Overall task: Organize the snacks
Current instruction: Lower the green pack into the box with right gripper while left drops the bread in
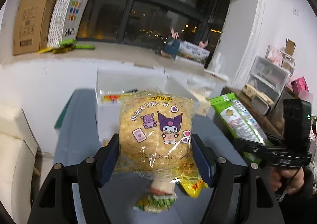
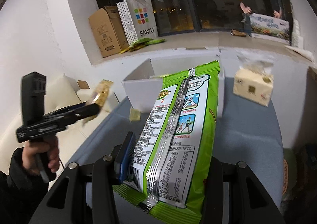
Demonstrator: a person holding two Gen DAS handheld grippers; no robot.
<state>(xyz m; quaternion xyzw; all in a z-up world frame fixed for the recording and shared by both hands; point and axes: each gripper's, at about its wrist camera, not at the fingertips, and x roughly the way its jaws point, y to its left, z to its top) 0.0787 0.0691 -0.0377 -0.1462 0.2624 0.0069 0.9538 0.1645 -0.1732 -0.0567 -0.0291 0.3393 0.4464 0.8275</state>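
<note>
My left gripper [image 1: 155, 138] is shut on a round puffed-corn cake [image 1: 156, 124] in a clear wrapper with purple cartoon prints, lifted above the blue-grey table [image 1: 79, 121]. In the right wrist view this cake [image 2: 102, 91] shows edge-on at the left gripper [image 2: 93, 109]. My right gripper [image 2: 172, 144] is shut on a long green snack bag [image 2: 178, 124], back side up, its far end over the white box [image 2: 138, 89]. Beneath the cake lie a yellow packet [image 1: 194, 186] and a blurred green-and-white packet [image 1: 158, 200]. Another yellow packet [image 1: 113, 97] rests in the white box [image 1: 111, 77].
A small yellow packet [image 2: 134, 115] lies beside the box and a tissue pack [image 2: 253, 87] sits at the table's far right. A cream sofa [image 2: 65, 93] stands left of the table. A cardboard carton [image 2: 107, 29] and a shopping bag [image 2: 138, 17] stand on the windowsill. Plastic drawers [image 1: 271, 77] stand at right.
</note>
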